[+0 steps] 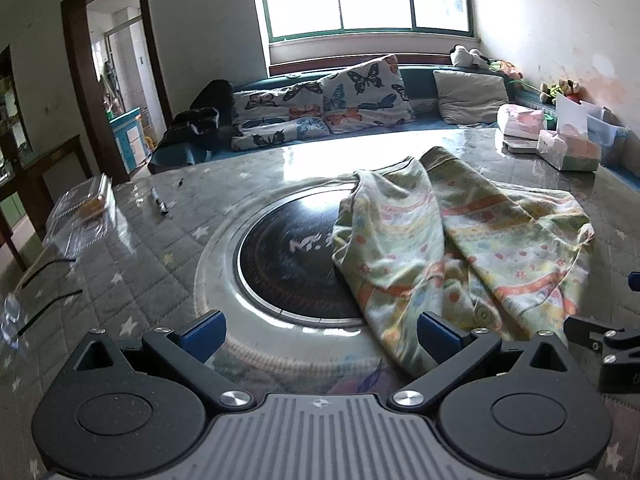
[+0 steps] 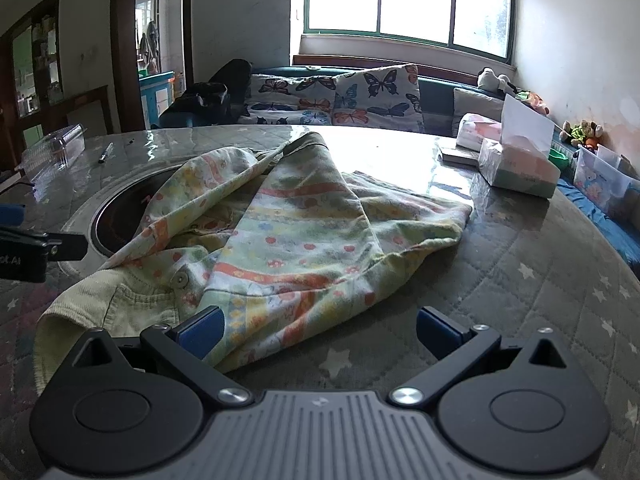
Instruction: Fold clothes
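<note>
Garment [image 2: 280,220] lies rumpled, half over the round hob [image 1: 288,260] — unfolded. Your left gripper [image 1: 320,334] and right gripper [image 2: 320,332] gape empty at its near hem, probably lining up corners.

R gripper [image 2: 318,332] wide apart, empty; crumpled garment [image 2: 280,232] on table [image 2: 520,280], near L finger.
</note>
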A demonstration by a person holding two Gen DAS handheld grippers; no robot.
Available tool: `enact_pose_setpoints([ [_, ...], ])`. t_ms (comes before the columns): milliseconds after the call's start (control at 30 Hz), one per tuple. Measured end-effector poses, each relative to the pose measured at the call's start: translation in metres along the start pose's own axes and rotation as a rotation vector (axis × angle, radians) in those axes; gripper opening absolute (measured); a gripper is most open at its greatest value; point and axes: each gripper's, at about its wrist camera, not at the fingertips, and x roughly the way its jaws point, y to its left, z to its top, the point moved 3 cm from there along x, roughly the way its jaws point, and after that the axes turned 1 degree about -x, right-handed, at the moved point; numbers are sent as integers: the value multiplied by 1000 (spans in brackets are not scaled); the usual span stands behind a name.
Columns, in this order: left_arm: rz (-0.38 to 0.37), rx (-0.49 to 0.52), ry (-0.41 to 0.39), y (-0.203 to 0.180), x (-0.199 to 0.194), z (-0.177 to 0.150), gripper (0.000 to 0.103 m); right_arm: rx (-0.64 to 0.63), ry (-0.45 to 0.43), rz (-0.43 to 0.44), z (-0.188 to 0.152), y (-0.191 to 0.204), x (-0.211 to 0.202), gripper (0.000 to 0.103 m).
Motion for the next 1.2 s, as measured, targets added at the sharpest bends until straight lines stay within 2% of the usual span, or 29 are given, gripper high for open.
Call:
enact_pose_setpoints([
  [767, -116, 116, 20, -52, 59, 48, 102, 12, 35, -27, 28, -27, 40, 103],
  [867, -124, 133, 30, -59, 72, 54, 93, 9, 37, -37, 36, -32, 46, 103],
  [933, -135, 138, 38, -62, 80, 58, 82, -1, 32, -44, 43, -35, 51, 103],
  [1067, -154, 153, 56, -68, 99, 63, 67, -4, 29, -47, 58, -41, 63, 102],
  [1133, -165, 152, 74, -69, 107, 63, 46, -2, 27, -36, 67, -43, 70, 96],
  [1167, -170, 148, 80, -68, 110, 63, 41, -1, 26, -31, 71, -43, 74, 95],
  [1200, -175, 144, 85, -67, 113, 63, 30, 0, 25, -25, 75, -44, 77, 95],
])
